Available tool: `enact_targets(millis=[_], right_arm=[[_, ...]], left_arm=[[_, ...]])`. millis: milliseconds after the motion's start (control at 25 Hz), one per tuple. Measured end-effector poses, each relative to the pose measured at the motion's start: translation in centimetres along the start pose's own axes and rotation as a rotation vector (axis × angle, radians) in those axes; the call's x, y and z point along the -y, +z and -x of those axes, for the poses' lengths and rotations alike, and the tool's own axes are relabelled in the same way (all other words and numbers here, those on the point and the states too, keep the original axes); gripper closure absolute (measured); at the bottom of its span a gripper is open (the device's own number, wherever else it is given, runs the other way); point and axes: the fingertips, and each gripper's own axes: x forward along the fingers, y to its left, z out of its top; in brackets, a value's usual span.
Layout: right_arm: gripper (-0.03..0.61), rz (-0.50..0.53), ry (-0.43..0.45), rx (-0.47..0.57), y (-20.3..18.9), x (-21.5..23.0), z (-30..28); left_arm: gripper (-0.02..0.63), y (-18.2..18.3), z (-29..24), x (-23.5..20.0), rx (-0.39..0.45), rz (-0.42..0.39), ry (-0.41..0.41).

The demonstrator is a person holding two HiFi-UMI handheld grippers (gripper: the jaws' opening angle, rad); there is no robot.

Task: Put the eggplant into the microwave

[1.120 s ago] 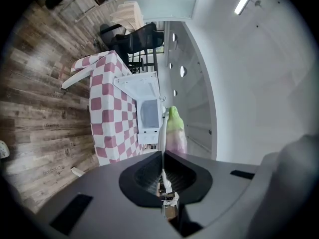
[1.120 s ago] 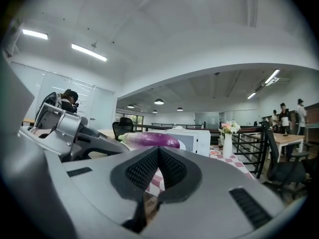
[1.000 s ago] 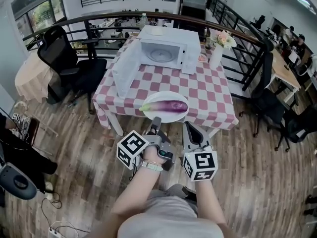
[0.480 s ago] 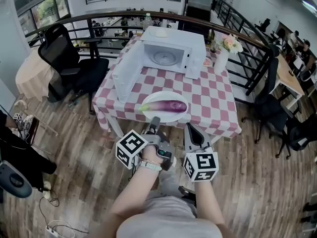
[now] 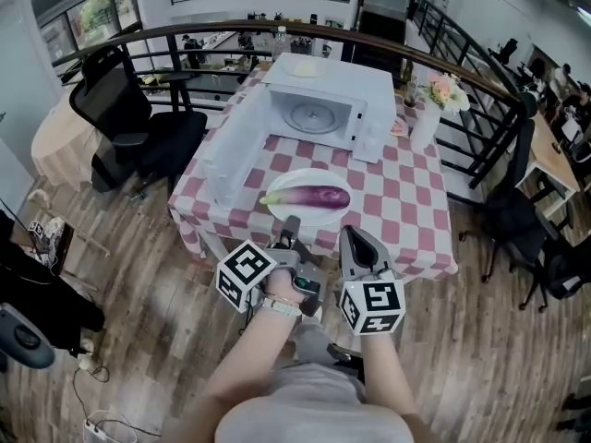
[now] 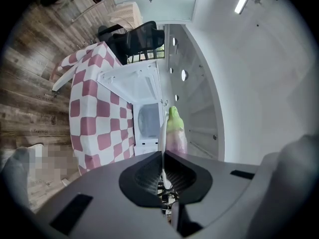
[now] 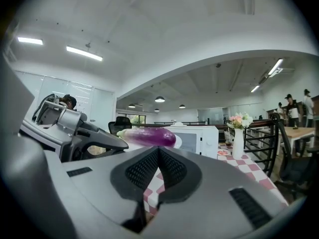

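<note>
A purple eggplant [image 5: 309, 197] with a green stem lies on a white plate [image 5: 309, 178] at the near edge of the checked table [image 5: 406, 220]. Behind it stands the white microwave [image 5: 323, 86], its door [image 5: 235, 146] swung wide to the left and its cavity showing the turntable. My left gripper [image 5: 292, 221] is shut and empty, just short of the plate's near rim. Beside it, my right gripper [image 5: 354, 235] is shut and empty too. The eggplant [image 6: 174, 131] shows past the left gripper [image 6: 162, 156] in the left gripper view. It also lies beyond the right gripper [image 7: 158, 151], the eggplant [image 7: 149, 137] in front of the microwave [image 7: 199, 136].
A white vase of flowers [image 5: 432, 109] and a small pink dish [image 5: 399, 127] stand at the table's far right. A black office chair [image 5: 129, 123] is left of the table, another chair [image 5: 517, 220] to the right. A dark railing [image 5: 185, 35] curves behind.
Both grippers, still shut, have come closer to the table's near edge together. The eggplant stays put on its plate.
</note>
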Motion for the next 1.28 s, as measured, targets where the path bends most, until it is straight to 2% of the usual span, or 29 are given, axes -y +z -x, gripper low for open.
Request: enact_targets(millis=[440, 800, 1080, 1280], right_arm=[[0.554, -0.018, 0.028, -0.015, 0.1, 5.1, -9.5], [0.554, -0.01, 0.076, -0.022, 0.5, 7.6, -15.9], [0.554, -0.008, 0.103, -0.066, -0.3, 10.3, -20.5], [0.554, -0.014, 0.126, -0.077, -0.8, 11.7, -22.7]], left_arm=[[0.598, 2.8, -9.7, -0.7, 0.022, 0.014, 0.029], [0.598, 5.1, -15.5, -1.4, 0.049, 0.037, 0.057], [0.598, 5.5, -20.4, -2.0, 0.043, -0.002, 0.079], [0.598, 6.3, -23.2, -3.0, 0.061, 0.047, 0.063]])
